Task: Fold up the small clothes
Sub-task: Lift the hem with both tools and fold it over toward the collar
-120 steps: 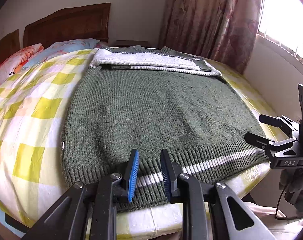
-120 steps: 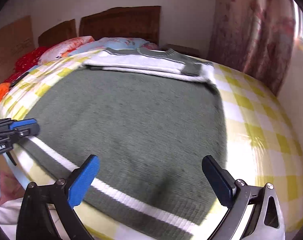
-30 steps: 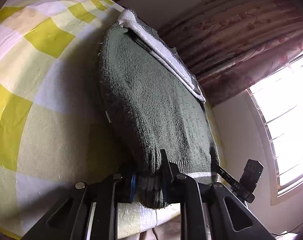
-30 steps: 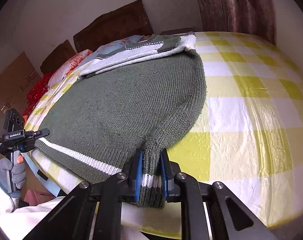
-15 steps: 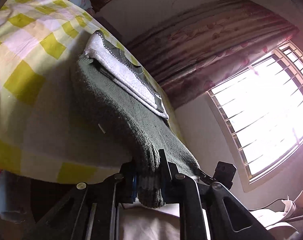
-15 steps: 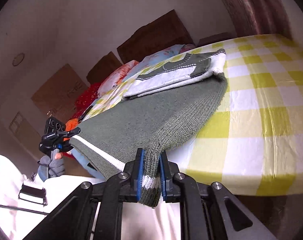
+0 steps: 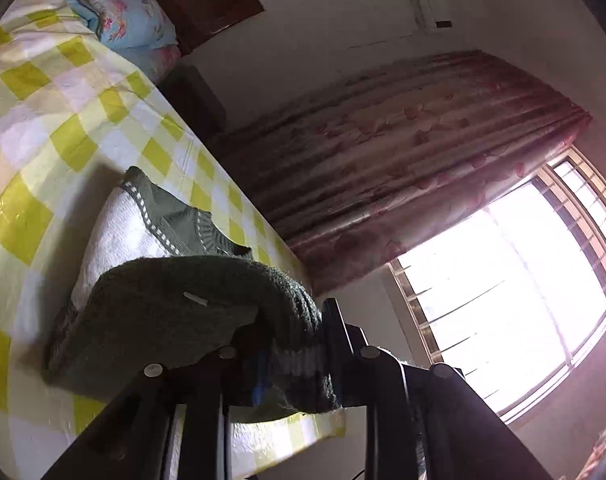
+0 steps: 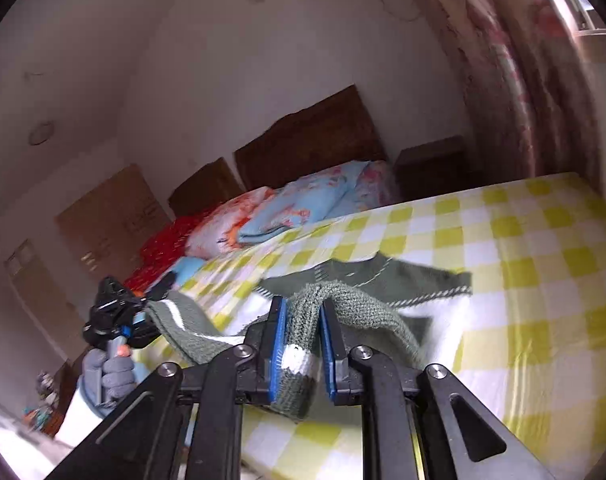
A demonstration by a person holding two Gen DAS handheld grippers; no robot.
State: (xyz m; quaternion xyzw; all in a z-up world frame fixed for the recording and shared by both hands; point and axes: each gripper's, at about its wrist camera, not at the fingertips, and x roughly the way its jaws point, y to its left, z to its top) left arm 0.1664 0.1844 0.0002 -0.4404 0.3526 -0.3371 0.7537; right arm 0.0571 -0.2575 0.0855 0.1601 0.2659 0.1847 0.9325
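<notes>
On yellow-check bedsheet (image 8: 543, 280): green sweater (image 7: 151, 320); pillows (image 8: 303, 208); curtain (image 7: 383, 168) beside window (image 7: 515, 300).

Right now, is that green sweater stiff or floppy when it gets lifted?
Probably floppy: the green sweater droops between the left gripper and right gripper. Its thick knit likely grips the pads rather than slipping, though the left jaws are opening.

Bed (image 8: 543, 280) under yellow-white check sheet. 3 pillows at head edge: blue floral (image 8: 315, 204), orange-white (image 8: 227, 228), red (image 8: 163, 248). Wooden headboard (image 8: 311, 136) behind. Curtain (image 7: 403, 168) beside window (image 7: 511, 300).
</notes>
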